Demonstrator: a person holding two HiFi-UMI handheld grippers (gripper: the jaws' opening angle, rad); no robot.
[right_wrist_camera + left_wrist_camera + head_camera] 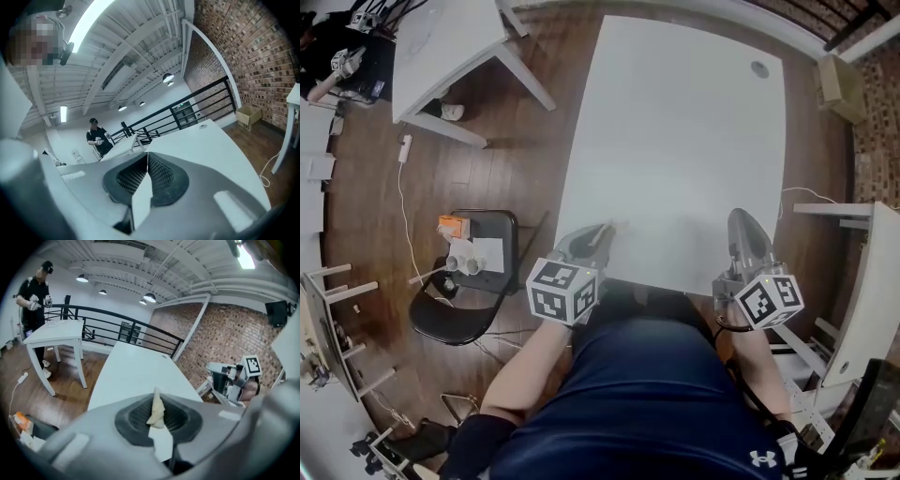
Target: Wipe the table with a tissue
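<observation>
The white table (675, 141) fills the middle of the head view. My left gripper (602, 234) hovers at its near left edge, shut on a small crumpled cream tissue (157, 411); a tip of the tissue pokes out between the jaws, which point along the table (136, 371). My right gripper (741, 225) sits over the near right edge with its jaws shut and nothing between them. In the right gripper view that gripper (147, 159) points along the bare tabletop (206, 140). The right gripper (232, 376) also shows at the right of the left gripper view.
A round grommet (759, 68) sits at the table's far right corner. A black chair (473, 272) holding small items stands left of me. A second white table (450, 47) is at the far left, with a person (35, 291) beside it. A cardboard box (839, 84) and a white shelf (872, 281) are on the right.
</observation>
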